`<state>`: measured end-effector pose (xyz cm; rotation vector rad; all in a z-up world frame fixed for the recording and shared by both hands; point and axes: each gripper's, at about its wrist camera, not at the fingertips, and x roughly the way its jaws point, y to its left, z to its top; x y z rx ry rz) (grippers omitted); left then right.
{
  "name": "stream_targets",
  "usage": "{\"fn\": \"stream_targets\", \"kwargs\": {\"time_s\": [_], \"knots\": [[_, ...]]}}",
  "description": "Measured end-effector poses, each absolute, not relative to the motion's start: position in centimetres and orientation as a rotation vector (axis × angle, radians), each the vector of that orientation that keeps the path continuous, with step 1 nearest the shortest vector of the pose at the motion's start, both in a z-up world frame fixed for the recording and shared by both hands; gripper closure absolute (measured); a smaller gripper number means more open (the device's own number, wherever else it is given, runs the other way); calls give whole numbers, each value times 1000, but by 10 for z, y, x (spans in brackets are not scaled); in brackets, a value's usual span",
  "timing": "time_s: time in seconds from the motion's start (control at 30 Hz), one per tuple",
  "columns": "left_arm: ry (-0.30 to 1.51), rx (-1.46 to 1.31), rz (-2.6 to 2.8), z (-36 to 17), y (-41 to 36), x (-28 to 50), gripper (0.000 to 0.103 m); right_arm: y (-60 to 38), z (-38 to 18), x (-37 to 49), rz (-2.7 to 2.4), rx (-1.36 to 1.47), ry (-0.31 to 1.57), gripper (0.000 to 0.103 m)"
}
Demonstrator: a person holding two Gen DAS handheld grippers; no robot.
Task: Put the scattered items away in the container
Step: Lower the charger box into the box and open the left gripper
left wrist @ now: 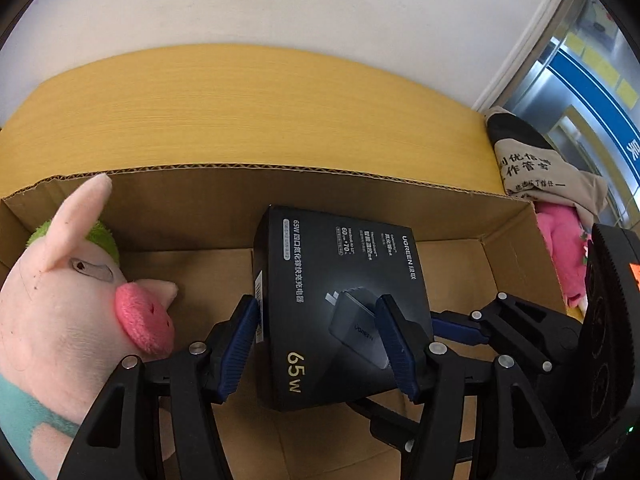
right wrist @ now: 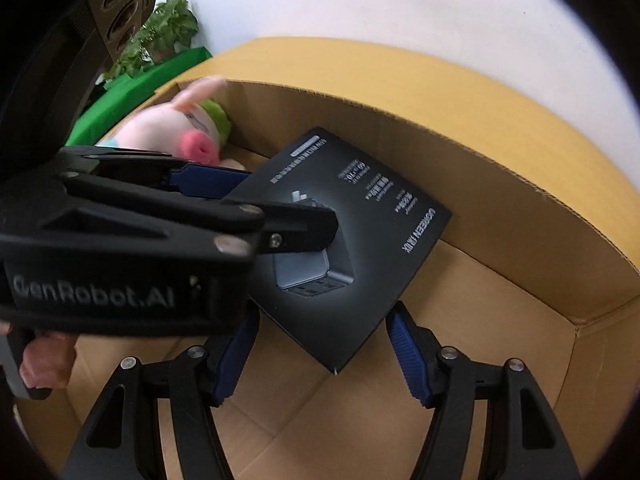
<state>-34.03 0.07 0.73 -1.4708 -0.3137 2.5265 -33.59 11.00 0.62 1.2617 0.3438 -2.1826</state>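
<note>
A black UGREEN 65W charger box (left wrist: 340,304) is clamped between the blue pads of my left gripper (left wrist: 320,344), held inside the open cardboard box (left wrist: 280,188) just above its floor. The charger box (right wrist: 360,248) also shows in the right wrist view, with the left gripper (right wrist: 264,204) closed on it from the left. My right gripper (right wrist: 320,356) is open and empty, just short of the charger box's near corner. A pink pig plush (left wrist: 68,308) lies in the cardboard box's left end; it shows too in the right wrist view (right wrist: 176,132).
The cardboard box (right wrist: 520,200) sits on a yellow wooden table (left wrist: 240,112) against a white wall. A cloth bag (left wrist: 536,168) and a pink item (left wrist: 564,248) lie outside the box at the right. A green plant (right wrist: 160,36) and a green cloth (right wrist: 132,92) are at the left.
</note>
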Motion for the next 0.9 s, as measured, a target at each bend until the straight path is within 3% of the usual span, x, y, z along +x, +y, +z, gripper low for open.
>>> {"fn": "stream_targets", "kwargs": {"time_s": [0.13,0.33,0.43,0.5,0.57,0.6,0.63,0.77,0.9], "knots": [[-324,-1493,2515,5,-5,-341,34,107,4,-334,-2178,1273,349,37],[-198,-1433,2612,33,-1,-322,33,111,17,-321,-2254,1286,413,34],[-161,-1288,2713,67,-5,-292,18,122,37,-305,-2296,1276,400,34],[-159,-1192,2766,92,-7,-265,18,133,59,-285,-2340,1241,380,33],[-143,-1091,2822,118,-7,-231,12,138,86,-255,-2396,1148,368,31],[-128,-1030,2859,132,-7,-210,2,139,98,-238,-2423,1093,373,29],[-114,-976,2892,144,-7,-194,0,136,111,-219,-2458,1027,380,28],[-63,-805,3007,176,3,-124,0,134,152,-128,-2628,708,398,22],[-74,-752,3095,183,2,-60,0,144,159,-66,-2698,613,404,16]]}}
